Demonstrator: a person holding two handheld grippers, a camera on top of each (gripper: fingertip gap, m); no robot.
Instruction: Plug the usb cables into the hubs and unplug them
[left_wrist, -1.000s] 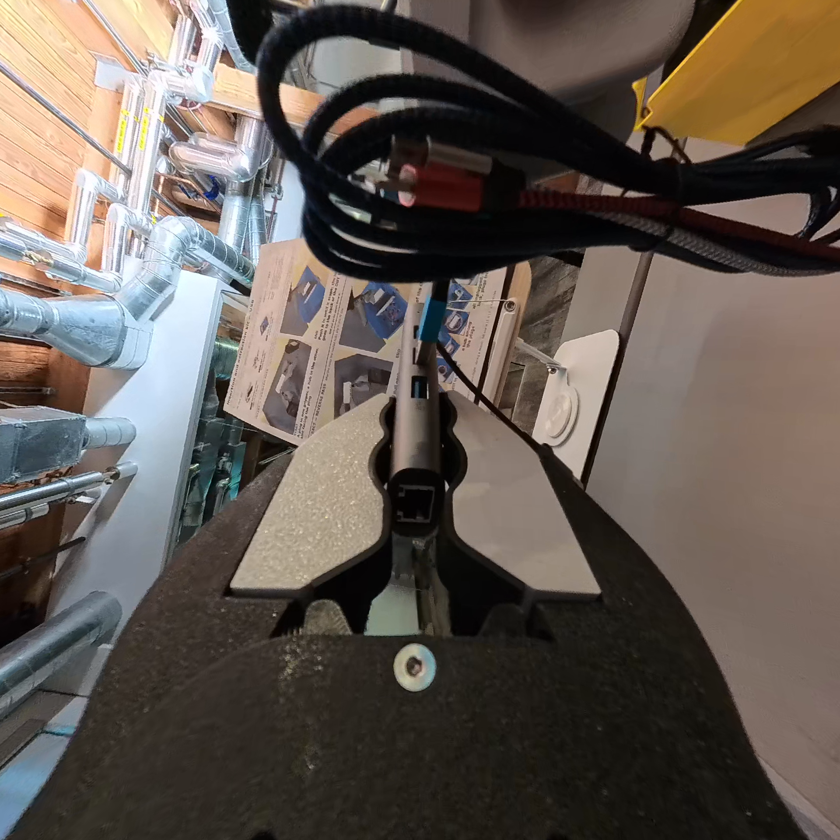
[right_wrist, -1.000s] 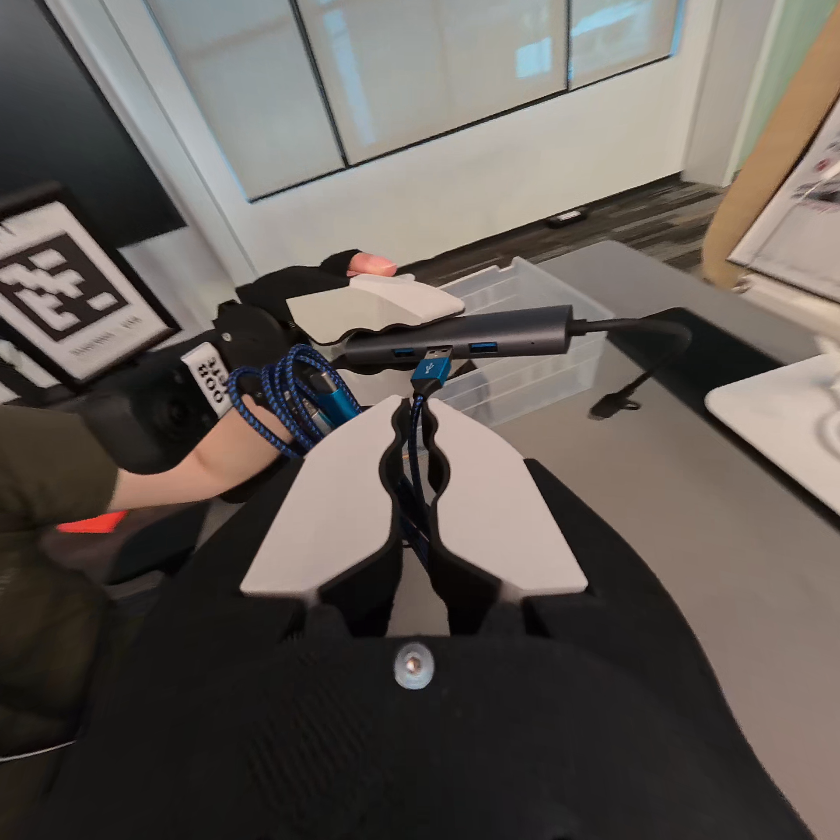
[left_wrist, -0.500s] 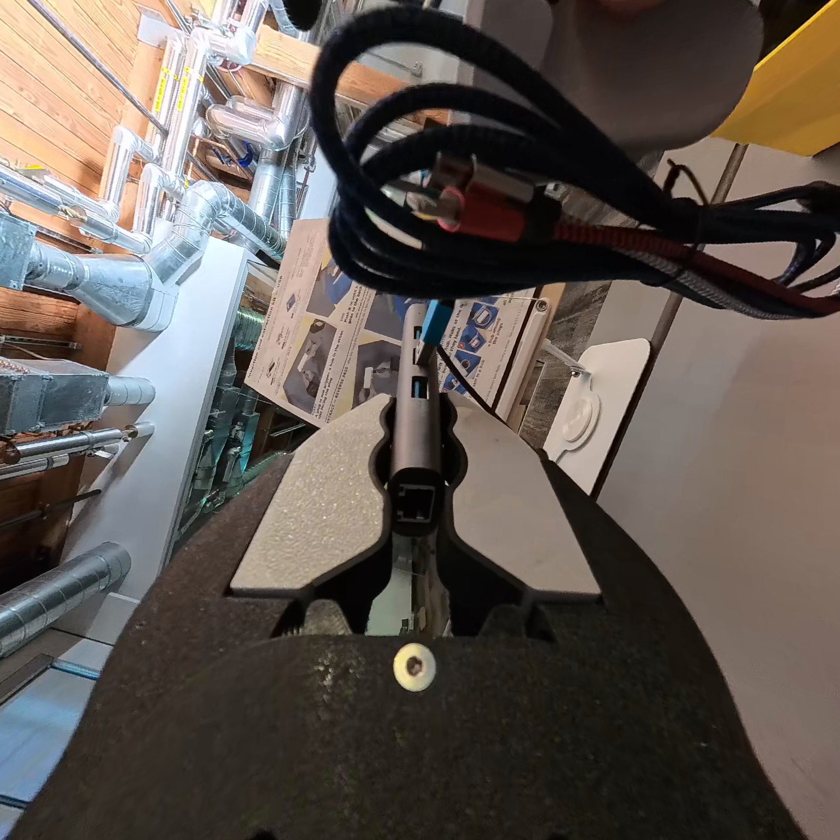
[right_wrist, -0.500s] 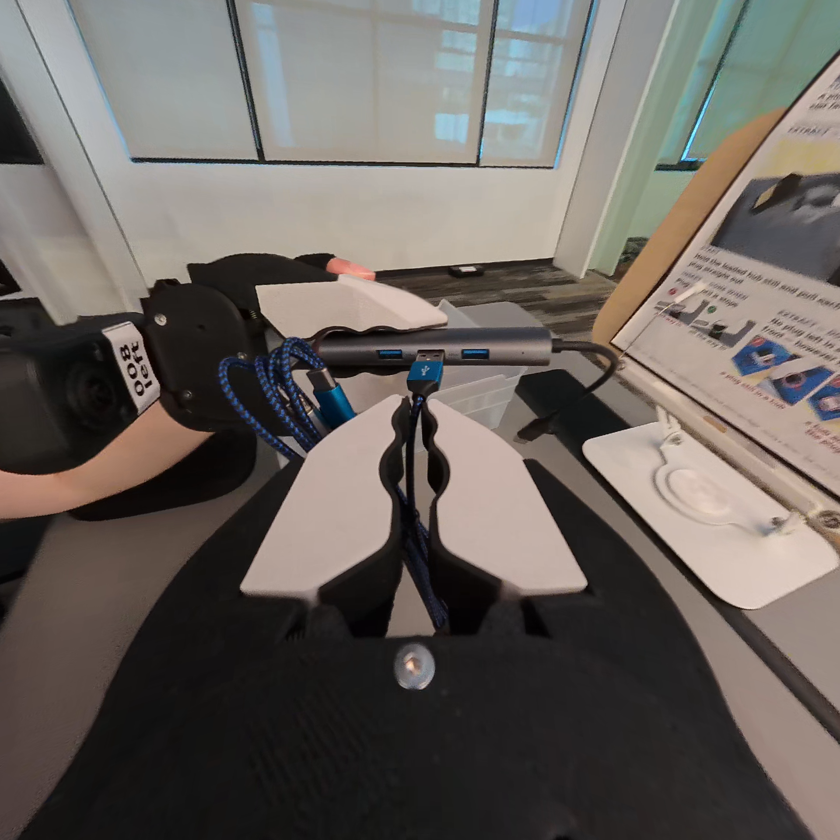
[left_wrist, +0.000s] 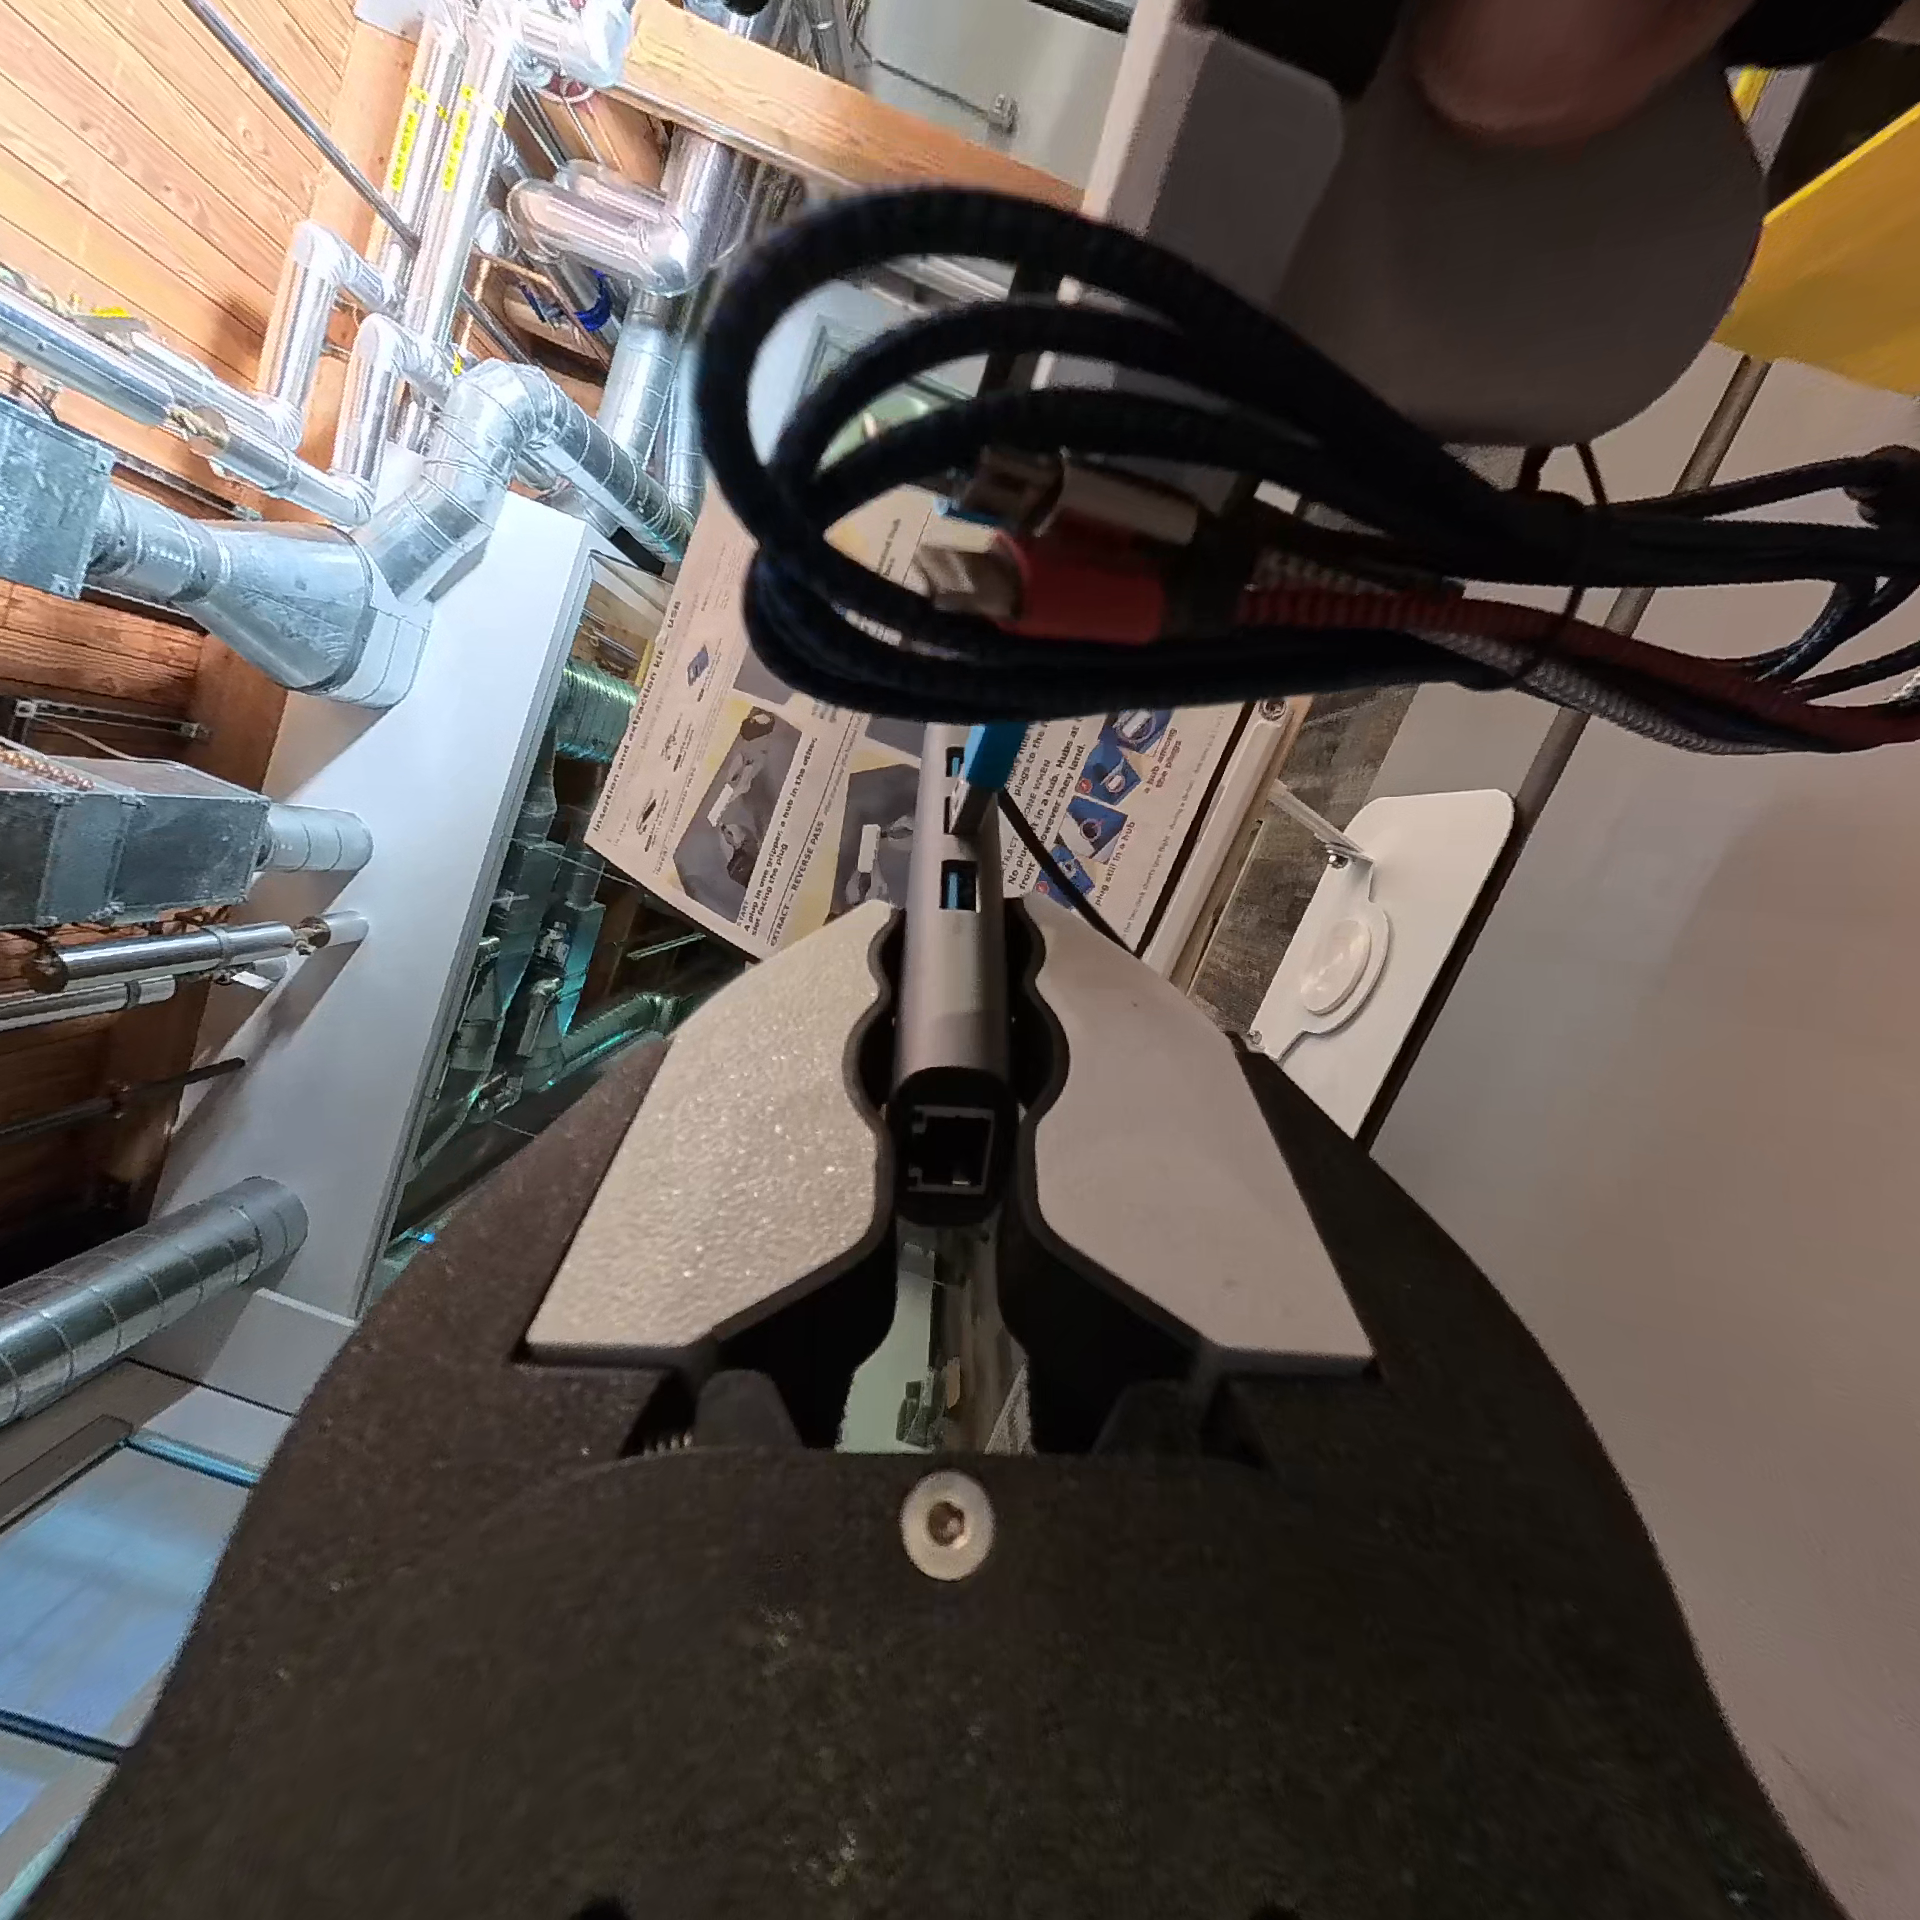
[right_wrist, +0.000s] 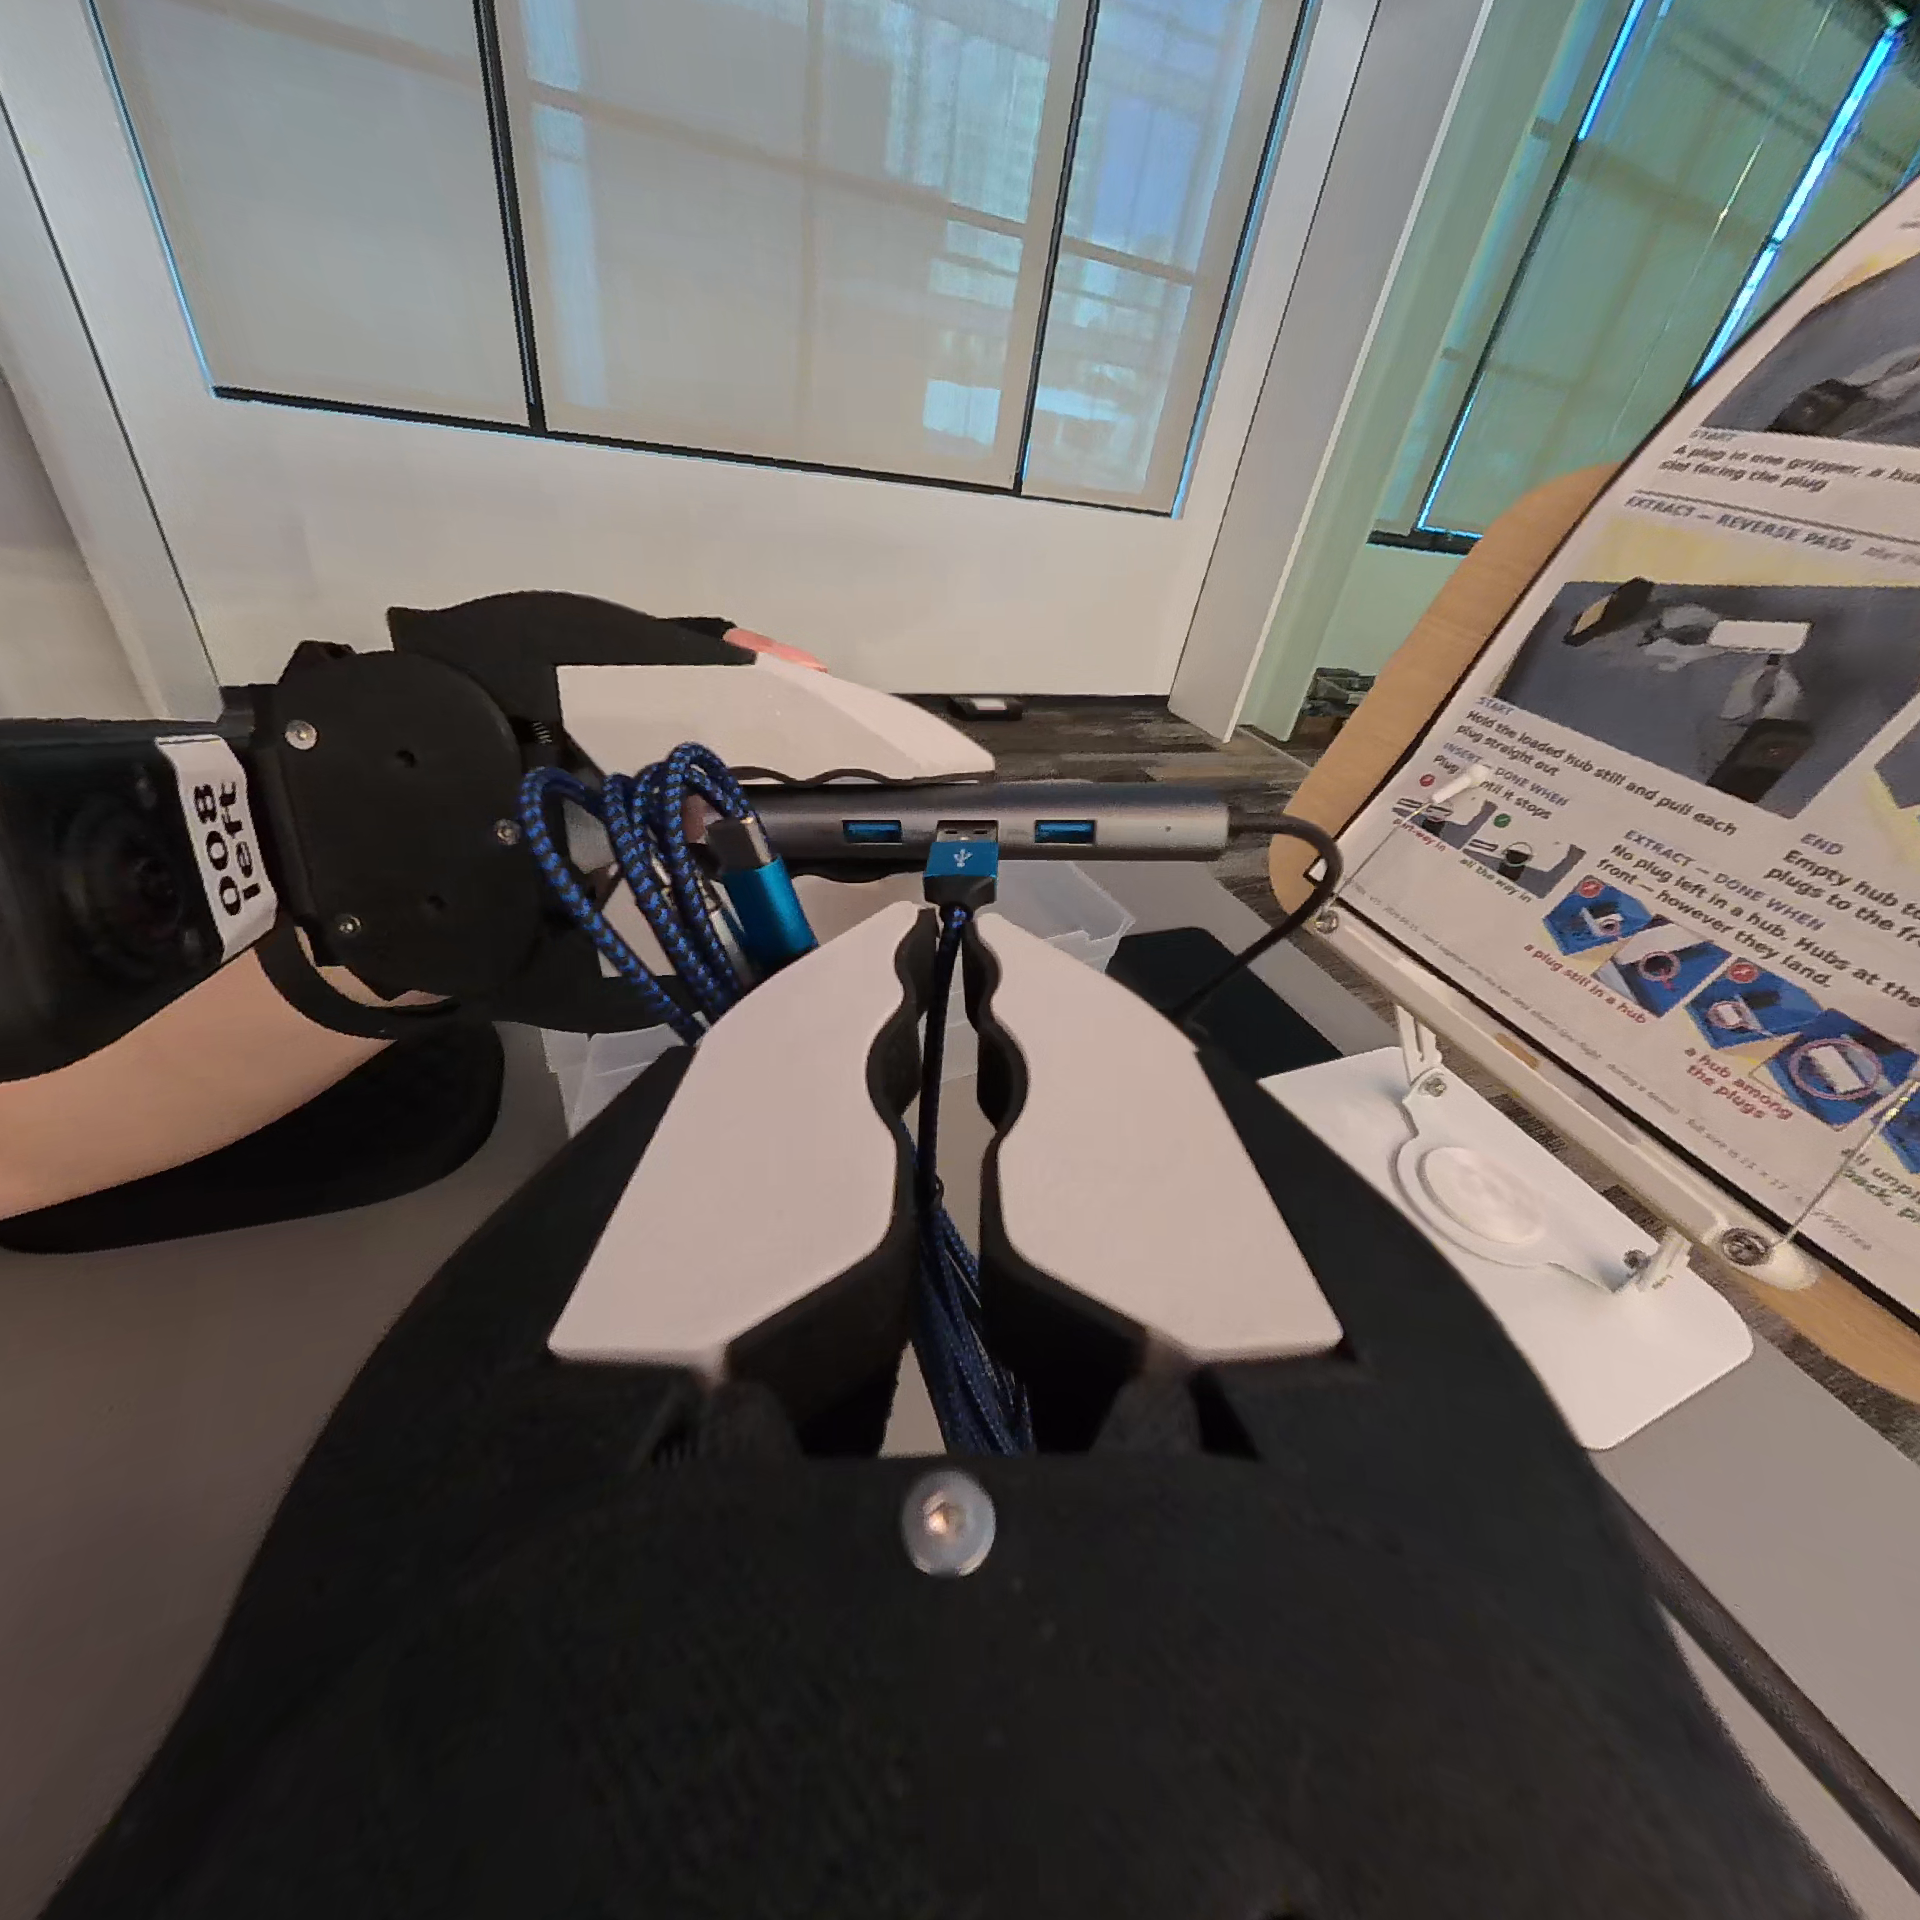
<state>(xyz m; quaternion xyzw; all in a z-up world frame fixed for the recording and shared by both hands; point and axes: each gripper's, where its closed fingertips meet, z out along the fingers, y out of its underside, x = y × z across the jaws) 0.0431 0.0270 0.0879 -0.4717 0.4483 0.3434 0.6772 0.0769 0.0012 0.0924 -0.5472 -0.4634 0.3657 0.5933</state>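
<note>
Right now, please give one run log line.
left gripper: shut on hub | right gripper: shut on cable | plug: at middle port

In the upper part of the right wrist view we see large windows with dark frames in a white wall, giving soft daylight. Lower right stands a grey table. In the upper left of the left wrist view, silver pipes run along wooden planks.

Printed poster; labelled left tool
</note>
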